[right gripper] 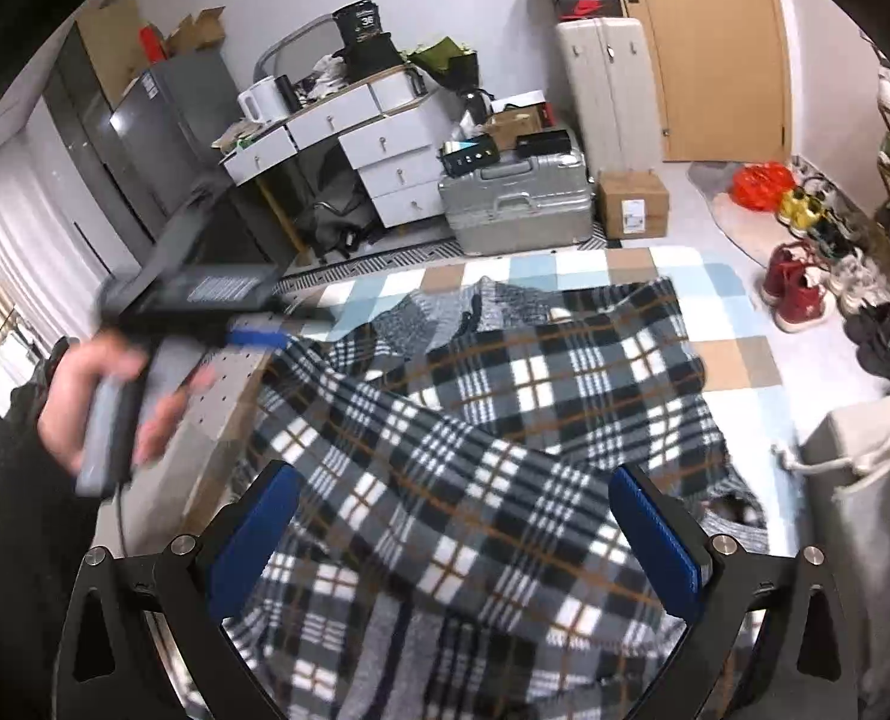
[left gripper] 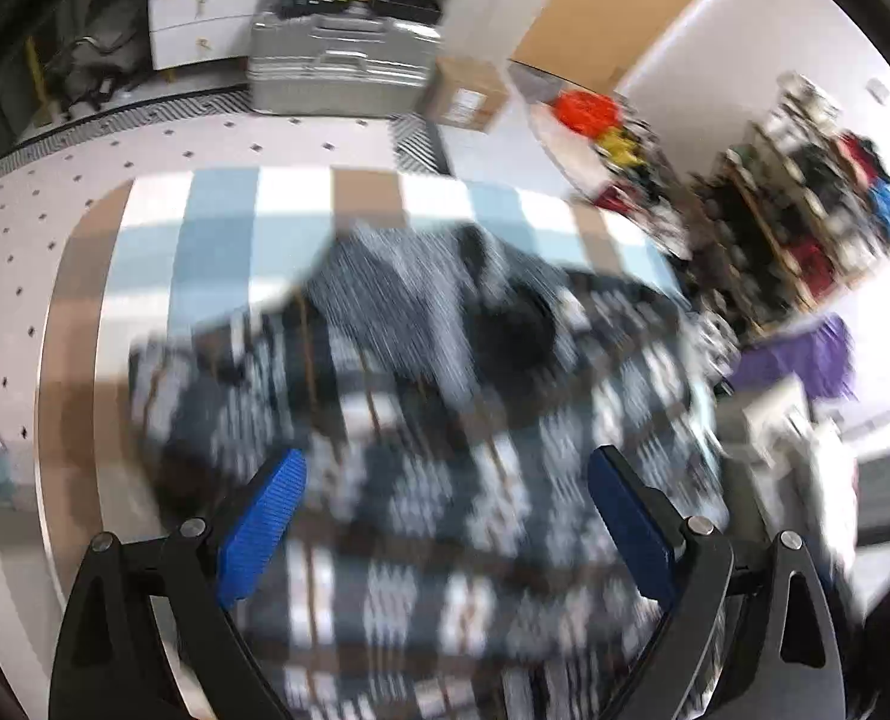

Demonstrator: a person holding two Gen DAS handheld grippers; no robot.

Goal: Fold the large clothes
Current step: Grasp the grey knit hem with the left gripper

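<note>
A large black, white and grey plaid shirt [right gripper: 505,396] lies spread on a checked blue, white and tan mat [right gripper: 727,300], one sleeve folded diagonally across its body. In the right wrist view my right gripper [right gripper: 454,534] is open above the shirt's near part, with nothing between its blue pads [right gripper: 253,534]. At the shirt's left edge a hand [right gripper: 85,402] holds my left gripper [right gripper: 259,337]. The left wrist view is motion-blurred. There my left gripper [left gripper: 448,516] is open over the plaid shirt [left gripper: 421,420] and holds nothing.
A silver suitcase [right gripper: 517,204], a cardboard box [right gripper: 631,204] and white drawers [right gripper: 385,162] stand past the mat's far edge. Shoes [right gripper: 799,288] line the right side, and a grey basket [right gripper: 865,480] sits near right. Dotted flooring [left gripper: 25,252] lies left of the mat.
</note>
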